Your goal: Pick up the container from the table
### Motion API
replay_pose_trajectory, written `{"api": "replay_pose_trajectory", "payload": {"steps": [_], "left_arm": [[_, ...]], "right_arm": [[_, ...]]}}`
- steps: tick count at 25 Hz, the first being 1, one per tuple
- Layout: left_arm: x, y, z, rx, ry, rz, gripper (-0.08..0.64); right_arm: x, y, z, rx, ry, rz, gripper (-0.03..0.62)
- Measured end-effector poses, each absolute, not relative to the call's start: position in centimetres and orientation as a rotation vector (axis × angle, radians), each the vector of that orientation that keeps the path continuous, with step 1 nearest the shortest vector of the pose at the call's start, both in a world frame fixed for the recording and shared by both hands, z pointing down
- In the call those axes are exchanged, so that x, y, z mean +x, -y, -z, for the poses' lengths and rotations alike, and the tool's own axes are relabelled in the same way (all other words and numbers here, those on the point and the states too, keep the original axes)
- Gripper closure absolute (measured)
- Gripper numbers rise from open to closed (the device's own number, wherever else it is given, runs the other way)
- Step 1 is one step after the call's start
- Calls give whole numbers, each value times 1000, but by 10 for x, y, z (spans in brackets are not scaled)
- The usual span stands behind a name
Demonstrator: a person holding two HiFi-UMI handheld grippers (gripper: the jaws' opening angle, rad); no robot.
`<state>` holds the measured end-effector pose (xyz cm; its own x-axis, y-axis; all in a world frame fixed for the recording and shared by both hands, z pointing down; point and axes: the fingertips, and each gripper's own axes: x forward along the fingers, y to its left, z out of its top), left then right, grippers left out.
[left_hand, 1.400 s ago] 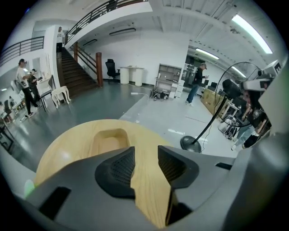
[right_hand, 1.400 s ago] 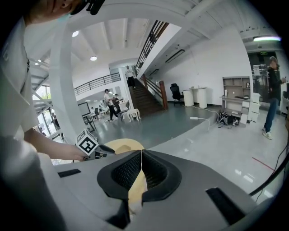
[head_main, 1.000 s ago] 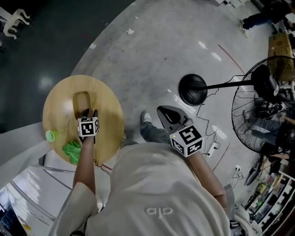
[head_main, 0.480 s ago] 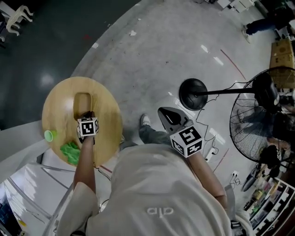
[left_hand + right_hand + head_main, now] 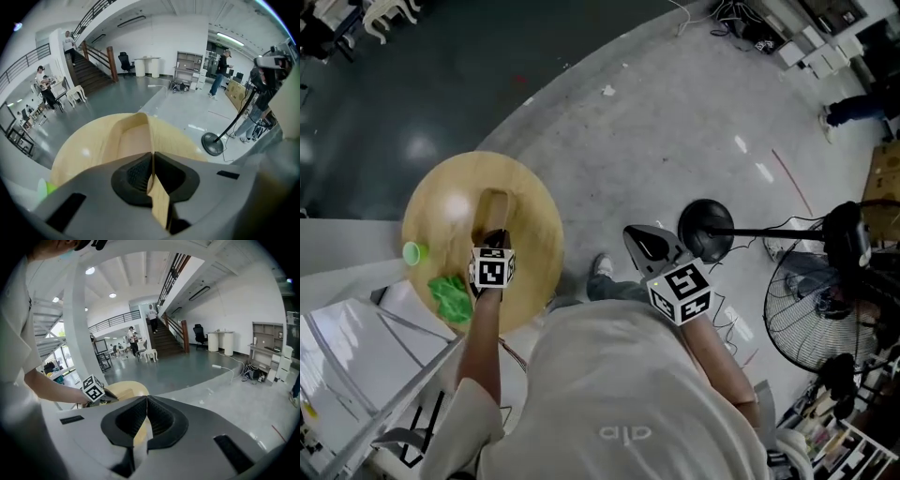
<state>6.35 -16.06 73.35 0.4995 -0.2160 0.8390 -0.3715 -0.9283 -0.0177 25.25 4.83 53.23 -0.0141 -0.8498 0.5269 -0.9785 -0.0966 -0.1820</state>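
A shallow oblong wooden container lies on the round wooden table. My left gripper is at its near end. In the left gripper view the container runs away from me, and its thin right wall stands between the jaws of the left gripper. Those jaws are closing, and both pads press on the wall. My right gripper hangs over the floor to the table's right, shut, with nothing between its jaws. From the right gripper the table shows far off.
A green cup and a crumpled green cloth sit at the table's left edge. A fan's round black base and its cage stand on the floor to the right. White railings lie at the lower left.
The left jaws, open a second ago over the container's near end, have closed onto its wall. The right gripper has drifted a little over the floor.
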Motion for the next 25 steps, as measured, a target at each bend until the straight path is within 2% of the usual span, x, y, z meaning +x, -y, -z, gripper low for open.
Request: {"api": "replay_pose_trajectory", "payload": {"steps": [14,25], "left_arm": [[22,147,-605,2598,688,-962,529],[-49,167,-503,2625,944,-633,530]], "right_arm": [[194,57,-493,1791,2247,-652,568],[115,143,-455,1580,2460,-509,568]]}}
